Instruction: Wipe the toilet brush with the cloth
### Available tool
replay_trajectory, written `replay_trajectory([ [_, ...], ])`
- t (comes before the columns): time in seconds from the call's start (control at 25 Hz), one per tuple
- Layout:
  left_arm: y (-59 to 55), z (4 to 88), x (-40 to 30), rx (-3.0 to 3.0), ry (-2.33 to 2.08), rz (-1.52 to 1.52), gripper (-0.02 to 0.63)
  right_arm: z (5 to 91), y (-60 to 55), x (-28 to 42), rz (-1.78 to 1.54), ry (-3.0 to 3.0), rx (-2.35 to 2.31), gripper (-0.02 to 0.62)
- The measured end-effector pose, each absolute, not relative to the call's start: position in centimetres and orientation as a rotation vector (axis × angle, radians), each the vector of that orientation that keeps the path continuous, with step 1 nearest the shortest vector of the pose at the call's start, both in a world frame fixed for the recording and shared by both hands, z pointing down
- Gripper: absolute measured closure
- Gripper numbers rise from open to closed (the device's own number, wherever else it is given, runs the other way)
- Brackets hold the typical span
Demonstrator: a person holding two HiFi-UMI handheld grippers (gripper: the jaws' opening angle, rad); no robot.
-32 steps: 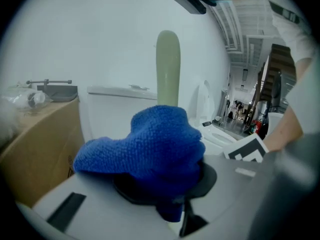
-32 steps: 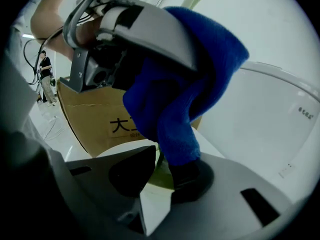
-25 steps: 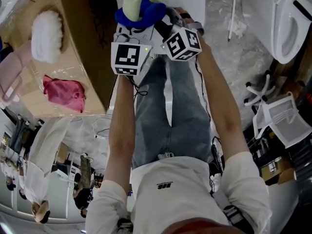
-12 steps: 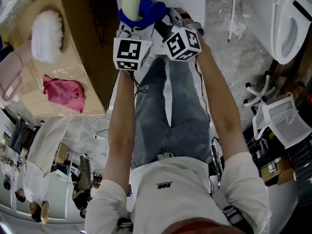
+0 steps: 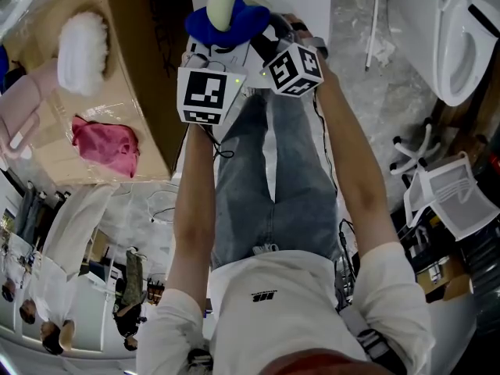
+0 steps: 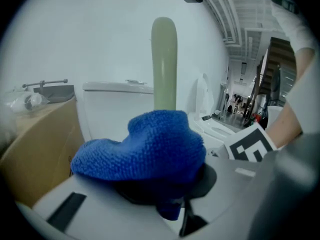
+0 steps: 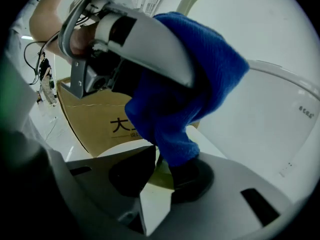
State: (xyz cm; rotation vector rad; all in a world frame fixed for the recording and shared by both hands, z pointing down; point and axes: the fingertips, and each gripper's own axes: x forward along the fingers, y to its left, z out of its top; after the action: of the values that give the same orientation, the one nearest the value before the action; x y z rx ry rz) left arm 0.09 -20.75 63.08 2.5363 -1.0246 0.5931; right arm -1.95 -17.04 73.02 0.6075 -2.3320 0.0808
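Marbled floor (image 5: 391, 92), toilet (image 5: 461, 45), box (image 7: 100, 124) marked "大": my left gripper (image 6: 171, 188) clenches the cloth (image 6: 145, 149) round the brush (image 6: 164, 64), which my right gripper (image 7: 167, 171) clamps.

Head camera looks steeply down; both hand-held cameras, very near, share the blue cloth (image 6: 145, 144) and brush handle (image 6: 164, 64).

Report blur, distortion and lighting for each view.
Head view: evenly lit and sharp, straight lines bend near the edges. Left gripper view: fisheye with dark corners; the blue cloth up close is soft, the toilet brush handle behind it too. Right gripper view: same dark rim, cloth close and blurred, background pale, low contrast.
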Motion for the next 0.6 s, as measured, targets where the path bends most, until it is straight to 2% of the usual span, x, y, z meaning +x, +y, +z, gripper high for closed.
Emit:
replay_trajectory([
  [0.6, -22.9, 53.5, 0.1, 2.597, -1.067, 0.472, 0.497, 72.9, -17.1, -1.9, 0.106, -2.293, 0.619, 0.515],
])
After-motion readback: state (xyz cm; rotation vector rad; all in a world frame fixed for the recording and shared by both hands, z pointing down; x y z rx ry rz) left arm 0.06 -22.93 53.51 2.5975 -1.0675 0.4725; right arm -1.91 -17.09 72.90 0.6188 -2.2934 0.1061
